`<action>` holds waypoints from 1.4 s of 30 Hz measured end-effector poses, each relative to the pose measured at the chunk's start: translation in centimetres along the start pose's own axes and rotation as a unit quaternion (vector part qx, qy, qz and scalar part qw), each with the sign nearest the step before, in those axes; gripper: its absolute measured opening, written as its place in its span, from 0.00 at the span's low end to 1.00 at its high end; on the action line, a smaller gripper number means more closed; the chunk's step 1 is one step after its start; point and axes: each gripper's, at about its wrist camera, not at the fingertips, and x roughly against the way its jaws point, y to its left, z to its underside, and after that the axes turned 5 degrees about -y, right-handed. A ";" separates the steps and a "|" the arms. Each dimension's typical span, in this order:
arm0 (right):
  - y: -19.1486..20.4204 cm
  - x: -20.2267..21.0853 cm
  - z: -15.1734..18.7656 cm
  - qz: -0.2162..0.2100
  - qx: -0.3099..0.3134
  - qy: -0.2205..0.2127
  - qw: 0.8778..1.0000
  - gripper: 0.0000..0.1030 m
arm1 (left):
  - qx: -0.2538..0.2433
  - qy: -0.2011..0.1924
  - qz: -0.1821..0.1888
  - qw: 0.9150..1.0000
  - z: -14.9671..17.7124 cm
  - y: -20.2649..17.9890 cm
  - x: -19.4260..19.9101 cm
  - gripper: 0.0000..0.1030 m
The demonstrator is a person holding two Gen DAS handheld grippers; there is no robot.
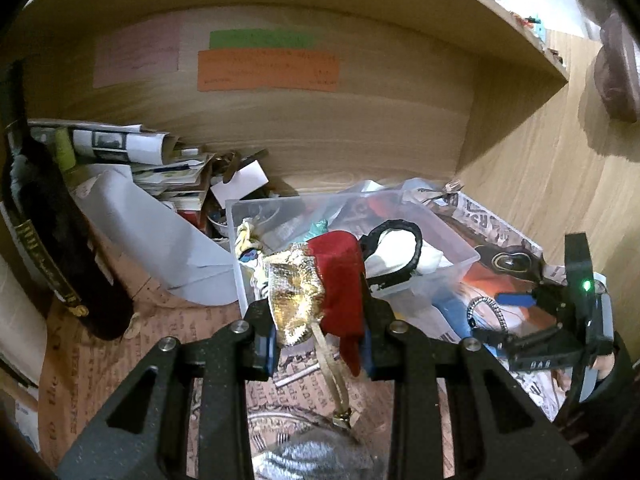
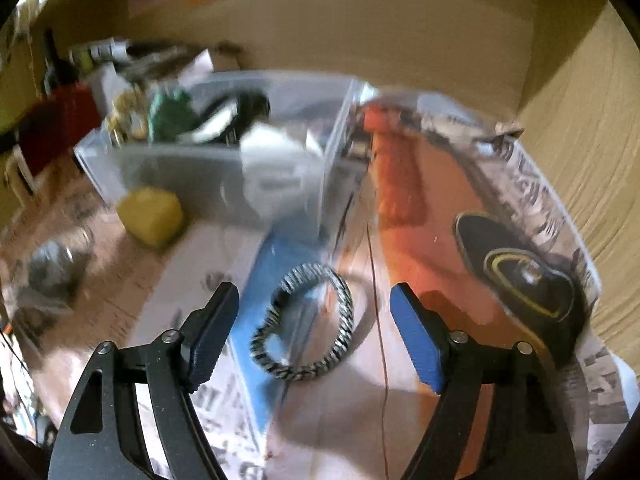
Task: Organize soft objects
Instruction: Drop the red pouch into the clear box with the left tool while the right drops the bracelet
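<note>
My left gripper (image 1: 316, 340) is shut on a shiny gold fabric piece (image 1: 292, 304) with a red cloth (image 1: 340, 280) beside it, held up in front of the clear plastic bin (image 1: 460, 256). A gold strap dangles below the pads. The bin (image 2: 224, 152) holds a black-edged white item (image 1: 396, 248) and other soft things. My right gripper (image 2: 316, 332) is open over the newspaper. A black-and-white braided band (image 2: 308, 320) lies flat between its fingers, untouched. In the left wrist view the right gripper (image 1: 504, 318) sits at the right, over that band (image 1: 486, 312).
A dark wine bottle (image 1: 52, 240) leans at the left by a pile of papers (image 1: 120, 148). Coloured notes (image 1: 268, 70) are stuck on the wooden back wall. A yellow sponge (image 2: 152, 216), a glass jar (image 2: 56, 264) and a black object with a yellow ring (image 2: 520, 276) lie on the newspaper.
</note>
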 end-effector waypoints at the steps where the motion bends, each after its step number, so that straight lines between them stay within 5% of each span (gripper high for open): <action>1: 0.0 -0.3 0.2 -0.011 -0.003 0.024 1.000 0.73 | -0.001 0.002 -0.003 1.000 -0.2 0.0 -0.4 0.30; 3: 0.2 -0.4 0.5 -0.008 0.006 0.023 1.000 0.72 | -0.002 0.003 -0.006 1.000 -0.7 0.1 -1.2 0.30; 5: 0.3 -0.3 0.4 -0.015 0.008 0.019 1.000 0.42 | 0.001 0.003 -0.009 1.000 -1.4 0.4 -1.9 0.30; 7: 0.4 -0.1 0.3 -0.012 0.007 0.010 1.000 0.26 | 0.003 0.001 -0.014 1.000 -1.9 0.5 -2.4 0.30; 11: 0.5 0.6 0.1 -0.013 0.005 -0.017 1.000 0.13 | 0.010 0.003 -0.021 1.000 -2.8 1.0 -4.0 0.30; 26: 0.7 4.6 -5.6 -0.026 -0.001 -0.148 0.989 0.12 | -0.028 0.085 -0.023 0.996 -1.9 -0.2 -11.0 0.32; 31: 1.4 3.2 -8.3 -0.034 0.002 -0.152 0.988 0.13 | -0.026 0.100 -0.026 0.994 -1.7 -0.2 -11.5 0.46; 39: 2.9 -1.8 -10.2 -0.039 0.017 -0.099 0.994 0.13 | -0.028 0.082 -0.030 0.996 -1.9 -0.1 -10.3 0.68; 42: 3.0 -2.7 -10.2 -0.026 0.023 -0.087 0.996 0.25 | -0.019 0.073 -0.026 0.997 -2.1 0.2 -9.5 0.73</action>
